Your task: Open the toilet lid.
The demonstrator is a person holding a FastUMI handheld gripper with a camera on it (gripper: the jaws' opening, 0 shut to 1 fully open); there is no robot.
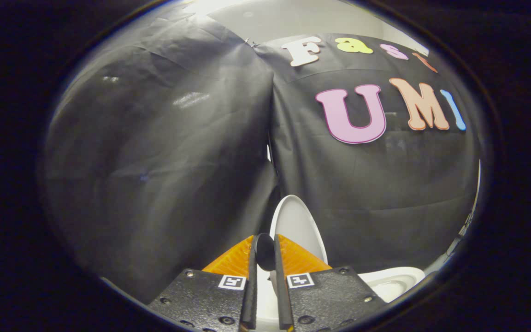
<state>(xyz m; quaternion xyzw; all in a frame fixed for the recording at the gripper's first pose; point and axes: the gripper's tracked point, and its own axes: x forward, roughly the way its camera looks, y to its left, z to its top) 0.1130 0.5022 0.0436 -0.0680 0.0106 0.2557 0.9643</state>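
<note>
White plastic is what I have between my fingers: the toilet lid (pixel 298 226) stands raised, close to upright, its rounded top edge rising just beyond my fingertips against the black cloth wall (pixel 155 152) of the booth. My gripper (pixel 265 251) is clenched down to a narrow slot, and the lid's edge runs into that slot, so I judge that I am grasping the lid by its rim, one finger on each face; a small dark rounded thing sits right at the tips, and I cannot tell whether it is part of the lid or of the gripper. I hold the rim edge-on like this because a thin plate is easiest to swing when pinched across its thickness, and the grip lets me follow its arc about the hinge instead of pushing it loose. Below and beside my fingers the pale toilet bowl (pixel 392 281) with its rim lies open to view, which tells me the lid is already off the seat. The lift looks nearly done; what remains, I think, is leaning the lid back to rest and letting go gently so it does not fall shut
</note>
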